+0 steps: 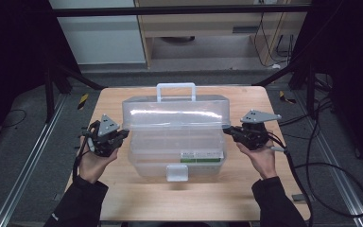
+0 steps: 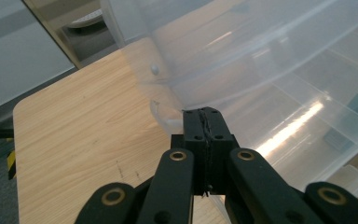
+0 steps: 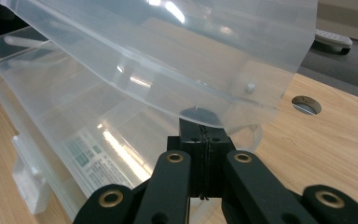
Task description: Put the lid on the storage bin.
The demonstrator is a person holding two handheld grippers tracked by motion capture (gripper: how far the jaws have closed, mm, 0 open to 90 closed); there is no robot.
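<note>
Two grippers flank a clear plastic toolbox (image 1: 176,137) that sits mid-table on the wooden table (image 1: 123,198), its lid (image 1: 176,113) raised partway and its white handle (image 1: 176,91) toward the far edge. In the high view the left gripper (image 1: 123,135) meets the box's left end and the right gripper (image 1: 228,129) its right end, both at the level of the lid's lower corners; a white latch (image 1: 177,172) hangs at the front wall.

From the left gripper view, the left gripper (image 2: 204,112) has its jaws pressed flat together with nothing between them, tips right at the lid's corner edge (image 2: 168,100), close by the small hinge pin (image 2: 154,69). Whether the tips bear on the plastic or sit just under it is hard to tell through the glare.

The right gripper view shows the same on the other end: the right gripper (image 3: 198,122) is closed tight on nothing, its tips tucked under the lid rim (image 3: 242,116), with the tray and its label (image 3: 91,156) below and to the left.

Risks from here, as I judge them: the lid is propped by closed tips, not clamped, so if one hand rises faster than the other, the lid could twist on its hinges or slide off a tip and drop shut. A sideways push could also skid the light box across the table.
</note>
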